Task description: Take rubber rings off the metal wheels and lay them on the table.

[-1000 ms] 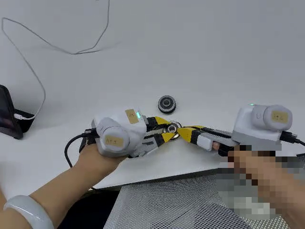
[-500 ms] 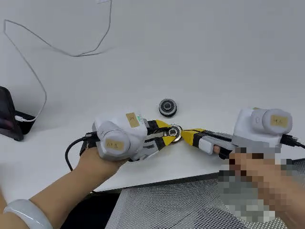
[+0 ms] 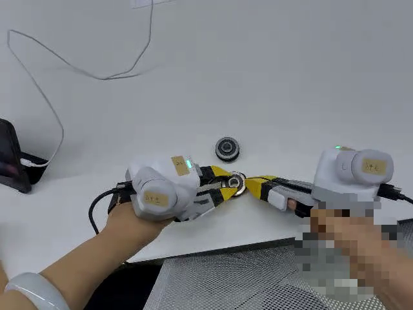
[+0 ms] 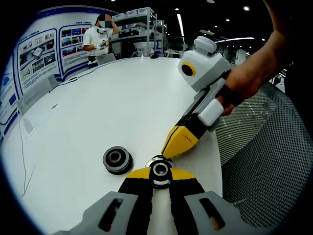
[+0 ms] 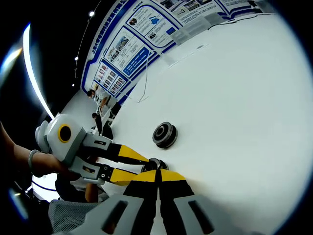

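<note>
You are working over the white table (image 3: pixel 290 77), with both grippers meeting near its front edge. Your left gripper (image 3: pixel 222 183) is clamping a small metal wheel (image 3: pixel 235 181) between its yellow tips, low over the table; I cannot tell whether the wheel is touching the surface. Your right gripper (image 3: pixel 253 183) is pointing at that wheel from the opposite side, jaws pressed together and tips touching the wheel's rim. Whether they are pinching any rubber there is too small to tell. A second wheel (image 4: pixel 117 159) is lying on the table just beyond, wearing its black rubber ring (image 4: pixel 105 160). By my reading, you are stripping the ring from the held wheel. The next move is asking your right tips to catch the ring's edge and peel it away while the left is bracing the wheel, then to lay the ring on bare table
</note>
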`<state>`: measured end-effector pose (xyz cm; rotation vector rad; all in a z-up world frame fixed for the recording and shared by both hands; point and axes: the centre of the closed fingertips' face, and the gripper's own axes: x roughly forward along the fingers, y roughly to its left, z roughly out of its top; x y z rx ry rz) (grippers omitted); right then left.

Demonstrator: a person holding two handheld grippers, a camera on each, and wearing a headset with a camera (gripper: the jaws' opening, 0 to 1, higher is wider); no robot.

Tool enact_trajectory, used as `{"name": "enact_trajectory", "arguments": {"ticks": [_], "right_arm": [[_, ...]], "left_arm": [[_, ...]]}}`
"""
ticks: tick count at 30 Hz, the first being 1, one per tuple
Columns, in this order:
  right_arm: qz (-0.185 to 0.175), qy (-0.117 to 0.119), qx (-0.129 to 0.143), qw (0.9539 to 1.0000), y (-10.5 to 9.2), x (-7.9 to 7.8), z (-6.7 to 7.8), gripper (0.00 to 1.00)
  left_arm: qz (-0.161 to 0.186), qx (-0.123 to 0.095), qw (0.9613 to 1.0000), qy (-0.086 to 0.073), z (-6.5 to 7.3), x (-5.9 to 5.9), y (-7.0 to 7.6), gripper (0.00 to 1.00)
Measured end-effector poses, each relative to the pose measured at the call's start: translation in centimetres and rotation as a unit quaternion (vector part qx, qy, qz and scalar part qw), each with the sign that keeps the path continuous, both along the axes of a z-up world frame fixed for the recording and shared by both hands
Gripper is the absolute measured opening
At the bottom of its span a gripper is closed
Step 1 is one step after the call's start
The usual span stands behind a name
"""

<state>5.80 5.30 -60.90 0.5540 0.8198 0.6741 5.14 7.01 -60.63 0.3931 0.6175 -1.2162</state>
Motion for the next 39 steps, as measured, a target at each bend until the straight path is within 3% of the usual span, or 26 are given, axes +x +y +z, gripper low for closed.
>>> {"name": "enact_trajectory", "arguments": {"ticks": [18, 21, 22, 23, 24, 29, 34, 39], "right_arm": [[0.010, 0.005, 0.019, 0.9998, 0.9, -0.2, 0.7, 0.01], [0.022, 0.003, 0.041, 0.9989, 1.8, -0.4, 1.4, 0.01], [0.026, -0.004, 0.070, 0.9972, 2.7, -0.4, 2.5, 0.01], [0.020, -0.006, 0.083, 0.9963, 3.0, -0.3, 3.1, 0.01], [0.022, -0.009, 0.041, 0.9989, 2.6, -0.3, 2.2, 0.01], [0.008, -0.003, 0.052, 0.9986, 1.8, -0.3, 2.1, 0.01], [-0.010, 0.011, 0.031, 0.9994, 0.8, -0.1, 1.2, 0.01], [-0.012, 0.013, 0.027, 0.9995, 0.7, -0.2, 1.0, 0.01]], "left_arm": [[0.004, -0.003, 1.0000, 0.002, 0.0, 0.0, 0.0, 0.12], [0.004, -0.003, 1.0000, 0.002, 0.0, 0.1, 0.0, 0.12], [0.004, -0.003, 1.0000, 0.002, 0.0, 0.1, 0.0, 0.12], [0.004, -0.003, 1.0000, 0.002, 0.0, 0.1, 0.0, 0.12], [0.004, -0.004, 1.0000, 0.003, 0.0, 0.1, 0.0, 0.12], [0.002, -0.002, 1.0000, 0.001, 0.0, 0.1, -0.1, 0.12], [0.006, -0.014, 0.9998, 0.009, 0.1, 0.0, -0.1, 0.13], [0.000, -0.029, 0.9996, 0.005, 0.9, -0.2, -0.2, 0.14]]}}
